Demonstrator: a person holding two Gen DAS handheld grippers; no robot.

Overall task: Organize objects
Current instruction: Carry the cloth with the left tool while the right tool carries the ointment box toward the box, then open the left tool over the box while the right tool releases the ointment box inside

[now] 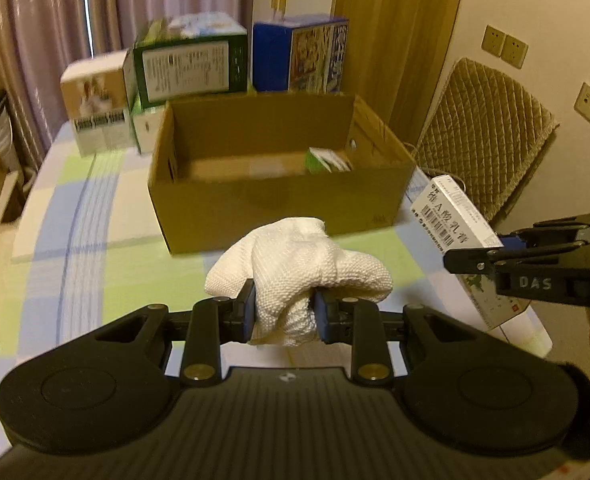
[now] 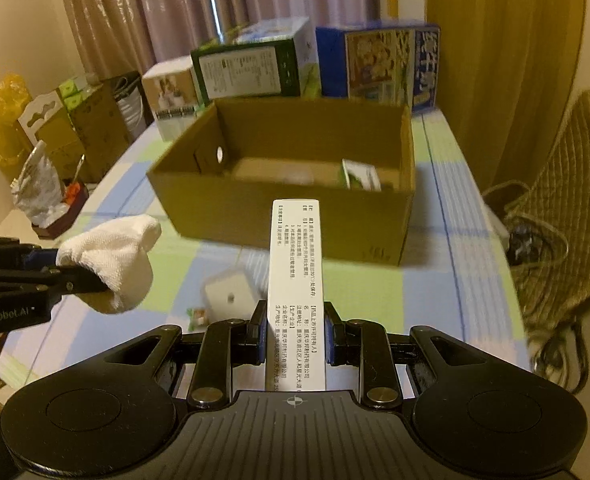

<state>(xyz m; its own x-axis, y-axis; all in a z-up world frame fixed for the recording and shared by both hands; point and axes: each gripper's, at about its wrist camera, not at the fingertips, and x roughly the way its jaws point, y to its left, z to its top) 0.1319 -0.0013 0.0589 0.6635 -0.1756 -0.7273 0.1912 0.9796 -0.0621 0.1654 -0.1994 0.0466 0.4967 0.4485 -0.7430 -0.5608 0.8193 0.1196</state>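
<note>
Left wrist: left gripper (image 1: 283, 312) clamps white cloth (image 1: 299, 268) above table, near cardboard box (image 1: 279, 204) front wall. Right wrist: right gripper (image 2: 294, 330) pinches medicine carton (image 2: 297, 280). Step: carry. Next, prob. lift both over rim, then release inside.

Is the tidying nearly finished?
Not yet. One small green packet already lies in the cardboard box. The left gripper holds a white cloth, the right gripper a white carton. A small white block waits on the table.
</note>
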